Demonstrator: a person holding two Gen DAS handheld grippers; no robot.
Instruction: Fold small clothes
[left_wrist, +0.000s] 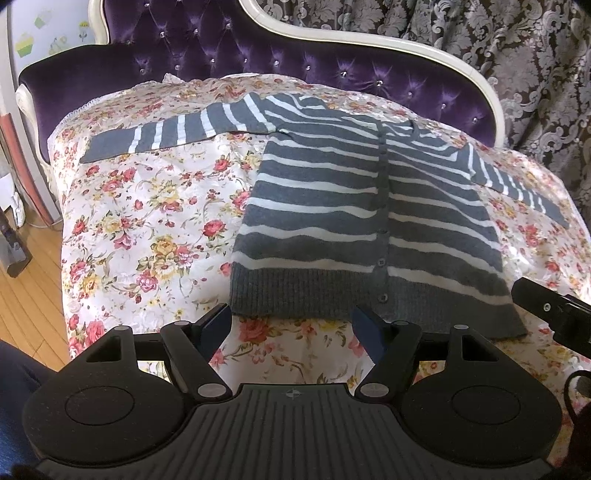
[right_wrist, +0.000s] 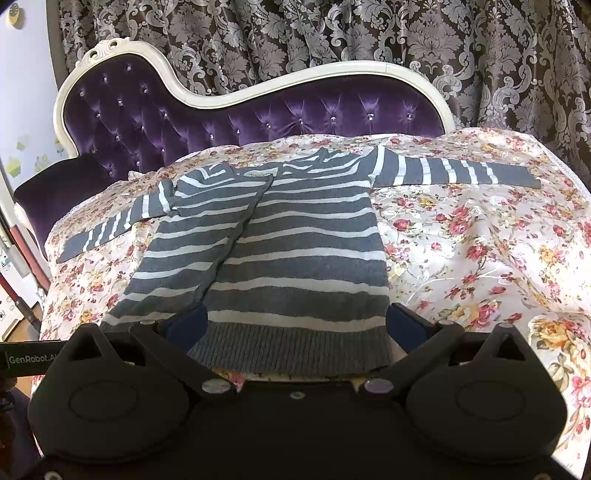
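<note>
The striped cardigan lies flat and face up on the floral bedspread of the purple tufted daybed, both sleeves spread outward and the button placket running down its centre. The left tongs stand spread and empty just short of the ribbed hem, over bare bedspread. The right tongs are likewise spread, with the right half of the hem lying between the pads; whether the pads rest on the knit or hover above it cannot be settled from this angle, but they do not appear to press it. No fold has been made yet. Risks from this position: the bedspread is thin and slack, so tongs closing low at the hem could pinch the cover together with the knit and drag it up with the garment. A grip on the top layer only would peel the cardigan open at the placket, where the front panel already lifts slightly in the right wrist view. Uneven lift between the two sides would skew the hem line, and the spread sleeves could trail or bunch under the body if the hem is carried over first.
</note>
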